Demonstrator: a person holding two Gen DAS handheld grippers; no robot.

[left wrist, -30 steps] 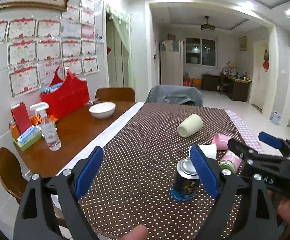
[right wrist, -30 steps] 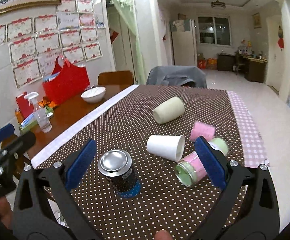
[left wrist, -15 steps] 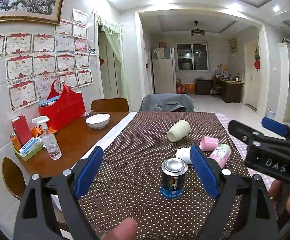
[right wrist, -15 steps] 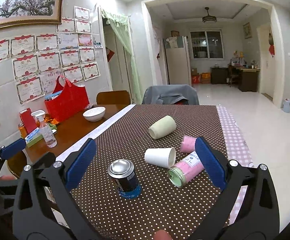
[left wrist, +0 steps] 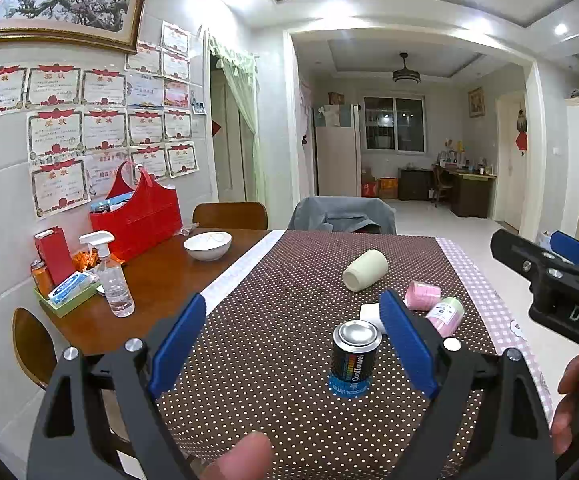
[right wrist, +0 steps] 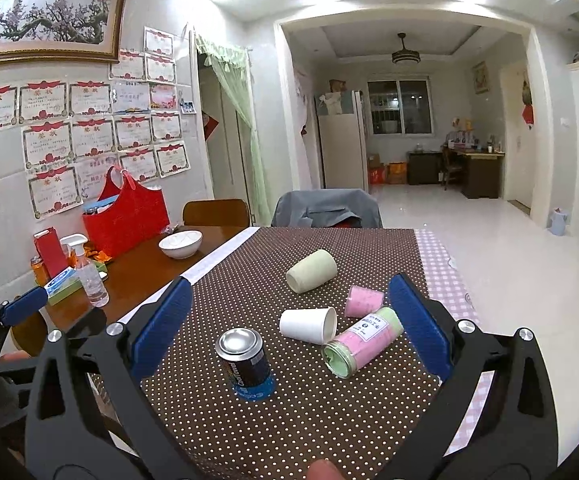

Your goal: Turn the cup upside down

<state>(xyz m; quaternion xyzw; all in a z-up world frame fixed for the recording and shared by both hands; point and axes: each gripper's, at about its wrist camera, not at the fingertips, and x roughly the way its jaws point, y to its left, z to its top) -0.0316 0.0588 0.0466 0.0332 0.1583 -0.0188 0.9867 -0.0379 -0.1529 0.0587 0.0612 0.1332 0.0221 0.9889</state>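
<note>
My view: dotted tablecloth [right wrist: 329,420] fills the lower centre, its right edge close. Right gripper [right wrist: 289,324] and left gripper [left wrist: 289,344] gape wide, holding nothing. White cup [right wrist: 307,325] lies sideways mid-frame beside the can [right wrist: 245,364].

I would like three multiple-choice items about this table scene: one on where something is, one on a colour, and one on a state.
1. Where is the white bowl?
A. on the bare wood of the table, left of the dotted cloth
B. on the dotted cloth beside the can
C. on the floor

2. What colour is the basket by the wall?
A. green
B. red
C. white

3. How is the white paper cup placed?
A. standing upright
B. standing upside down
C. lying on its side

Answers:
1. A, it sits on brown wood, beyond the cloth's edge.
2. B, its walls and handles are red.
3. C, its open rim faces sideways, toward the pink and green bottle.
</note>
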